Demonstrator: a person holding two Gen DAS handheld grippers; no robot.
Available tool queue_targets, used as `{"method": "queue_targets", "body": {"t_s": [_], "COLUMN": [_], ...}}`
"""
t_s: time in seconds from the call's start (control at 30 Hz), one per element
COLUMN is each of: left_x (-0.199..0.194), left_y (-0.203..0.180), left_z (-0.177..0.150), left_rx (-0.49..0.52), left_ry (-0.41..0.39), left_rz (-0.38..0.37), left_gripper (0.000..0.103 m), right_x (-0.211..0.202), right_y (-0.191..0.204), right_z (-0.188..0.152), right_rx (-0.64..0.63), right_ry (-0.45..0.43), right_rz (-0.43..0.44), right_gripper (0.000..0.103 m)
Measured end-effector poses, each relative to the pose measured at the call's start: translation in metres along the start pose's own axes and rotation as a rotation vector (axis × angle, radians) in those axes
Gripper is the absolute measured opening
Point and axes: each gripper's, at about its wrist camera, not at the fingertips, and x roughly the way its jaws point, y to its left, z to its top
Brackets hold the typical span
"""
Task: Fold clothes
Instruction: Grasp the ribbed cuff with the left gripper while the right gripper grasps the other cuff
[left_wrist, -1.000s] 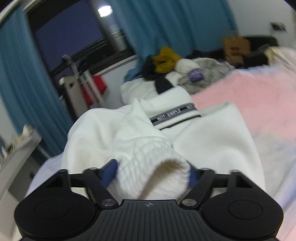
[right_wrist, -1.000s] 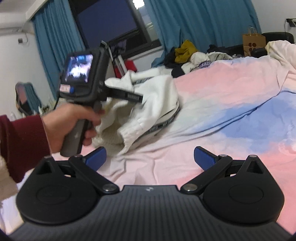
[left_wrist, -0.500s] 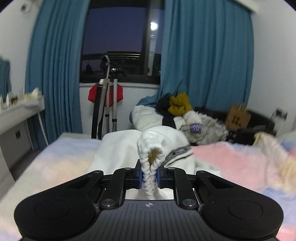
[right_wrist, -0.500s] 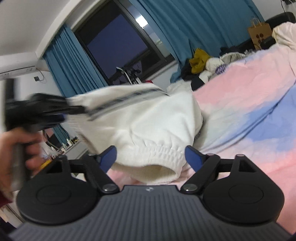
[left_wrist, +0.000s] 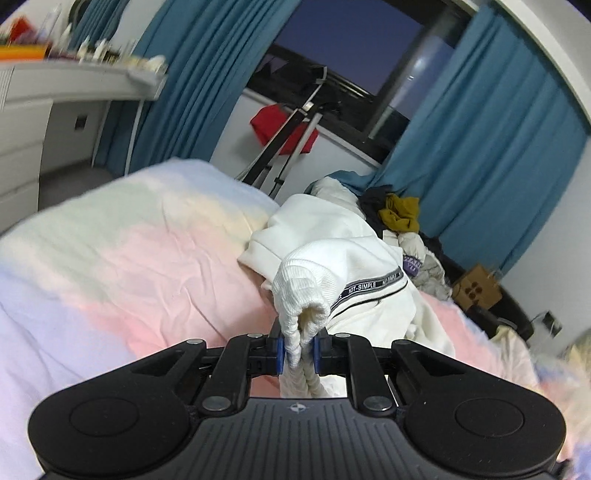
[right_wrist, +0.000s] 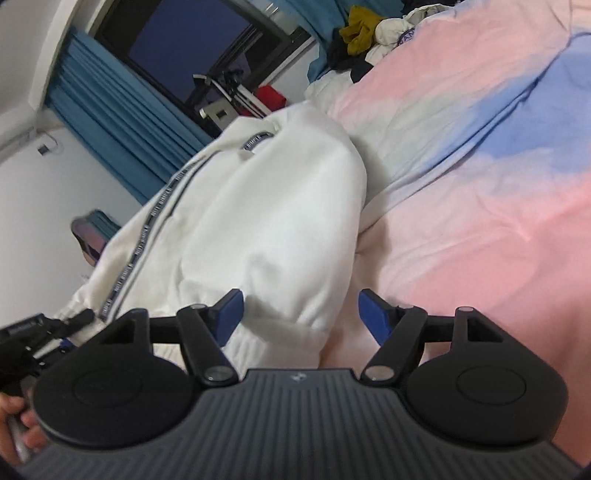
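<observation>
Teal curtains and a dark window were seen behind a bed covered by a pink, cream and blue sheet, on which a white sweatshirt was being handled. In the left wrist view, the left gripper was seen with its blue pads clamped tightly on the ribbed cuff of the sweatshirt, the knit being pinched into a narrow fold between them. From there the sleeve, trimmed with a grey tape lettered "NOT-SIMPLE", was stretched back to the body of the garment, which lay bunched near the far edge of the bed. A heap of other clothes, mustard and dark pieces among them, was piled beyond it at that edge, beside a tripod and a red cloth under the window. A white shelf was visible by the wall at the left. In the right wrist view, the right gripper was shown with its jaws apart, having just been closing; the gathered hem of the sweatshirt lay between the fingers, against the left one and clear of the other, so that nothing was gripped. The garment was held up off the sheet there, with the pink part of the bed at the right. At the lower left corner of that view, part of a hand was visible on a handle.
</observation>
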Motion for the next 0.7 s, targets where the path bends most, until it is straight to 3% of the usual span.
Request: {"method": "queue_targets", "body": {"t_s": [0.1, 0.23, 0.47, 0.7], "left_x": [0.006, 0.027, 0.045, 0.011], "left_y": [0.005, 0.016, 0.022, 0.018], "left_z": [0.0, 0.008, 0.03, 0.098], "left_rx": [0.004, -0.061, -0.019, 0.037], "left_ry": [-0.01, 0.015, -0.026, -0.086], "left_rz": [0.016, 0.048, 0.102, 0.141], "left_gripper": [0.016, 0.016, 0.015, 0.015], "right_x": [0.019, 0.028, 0.017, 0.006], "right_y": [-0.004, 0.006, 0.039, 0.101], "right_z": [0.003, 0.002, -0.011, -0.047], "right_rx": [0.014, -0.011, -0.05, -0.045], "right_ry": [0.029, 0.039, 0.053, 0.133], "right_rz": [0.027, 0.072, 0.161, 0.307], "right_gripper": [0.071, 0.035, 0.023, 0.019]}}
